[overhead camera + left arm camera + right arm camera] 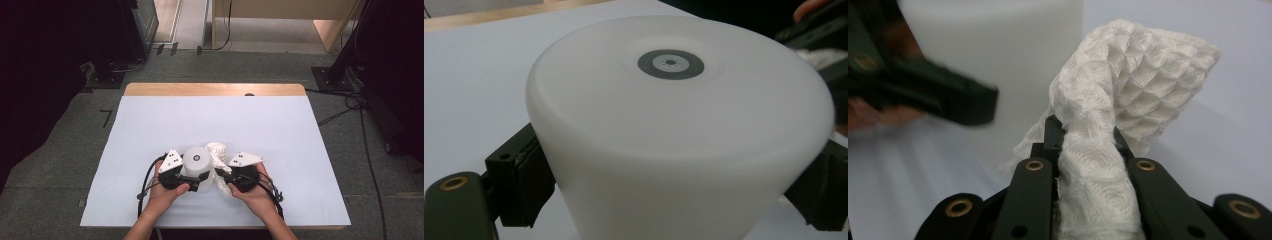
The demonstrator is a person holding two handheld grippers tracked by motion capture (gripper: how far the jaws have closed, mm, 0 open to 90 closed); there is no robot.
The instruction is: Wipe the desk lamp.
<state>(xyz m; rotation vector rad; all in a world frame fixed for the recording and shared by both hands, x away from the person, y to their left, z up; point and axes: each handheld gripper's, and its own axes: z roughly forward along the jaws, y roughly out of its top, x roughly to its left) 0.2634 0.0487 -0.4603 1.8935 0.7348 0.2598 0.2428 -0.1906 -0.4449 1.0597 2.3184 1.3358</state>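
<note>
High view frames show a white cup [196, 161], standing upside down near the middle of the table's [150, 125] front edge, being clamped at its sides by the left gripper [192, 181]. A white waffle cloth [218, 154] is being pinched tight in the closed right gripper [222, 176], just right of the cup and seemingly touching its side. Both things are being held, so judging by this the wiping is only starting, with most of the cup's wall left to be rubbed.

high view: overhead, facing forward-down | gripper views: close, level | shared: white cup [196, 161]
</note>
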